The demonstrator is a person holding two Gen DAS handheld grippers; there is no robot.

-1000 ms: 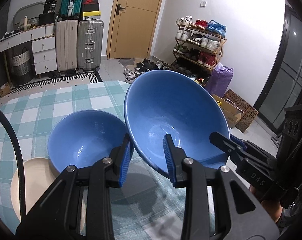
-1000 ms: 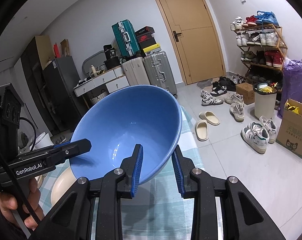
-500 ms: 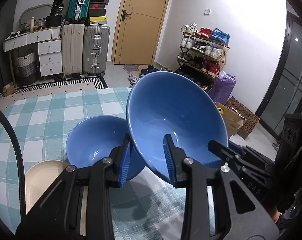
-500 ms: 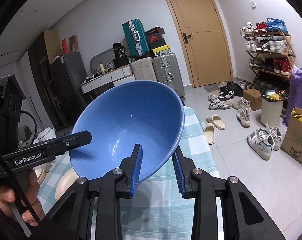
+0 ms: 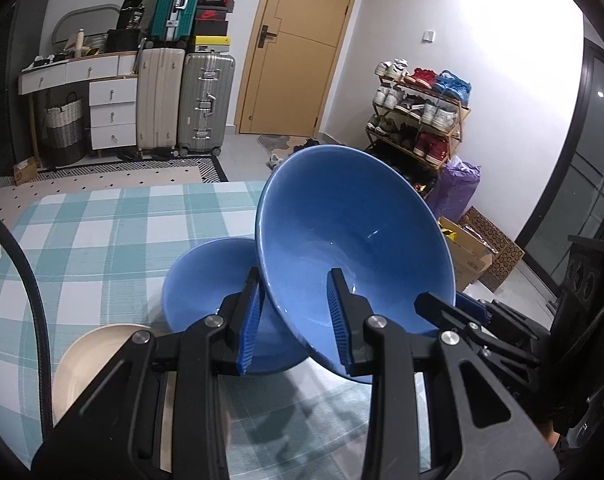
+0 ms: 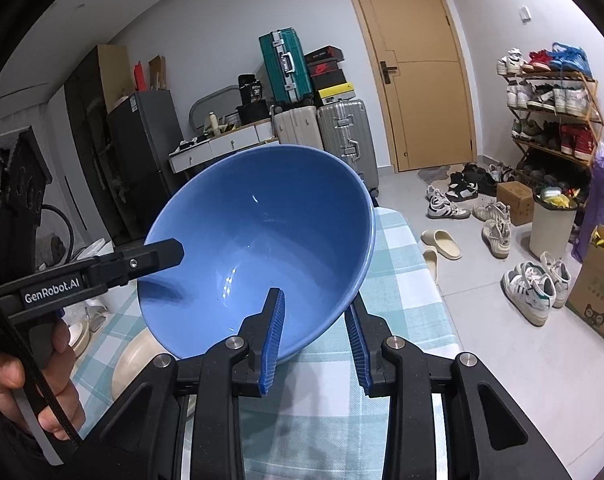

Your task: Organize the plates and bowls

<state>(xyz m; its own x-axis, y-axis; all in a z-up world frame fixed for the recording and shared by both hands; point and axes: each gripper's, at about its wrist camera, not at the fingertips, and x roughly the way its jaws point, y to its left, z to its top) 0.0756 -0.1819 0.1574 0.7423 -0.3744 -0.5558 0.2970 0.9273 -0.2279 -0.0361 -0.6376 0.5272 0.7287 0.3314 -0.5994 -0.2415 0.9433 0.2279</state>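
Jaws of both grippers, left (image 5: pixel 294 316) and right (image 6: pixel 315 330), clamp the big blue bowl's (image 5: pixel 353 248) rim; nesting into smaller blue bowl (image 5: pixel 206 280) pending, cream plate (image 5: pixel 98 356) untouched.

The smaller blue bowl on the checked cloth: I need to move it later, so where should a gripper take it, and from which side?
Grip the smaller blue bowl by its thin rim, one pad inside and one outside the wall. It sits upright and open, and the wall flares too wide to span. Come from above on the far-left side; the tilted large blue bowl overhangs its right, and the cream plate lies at its near side.
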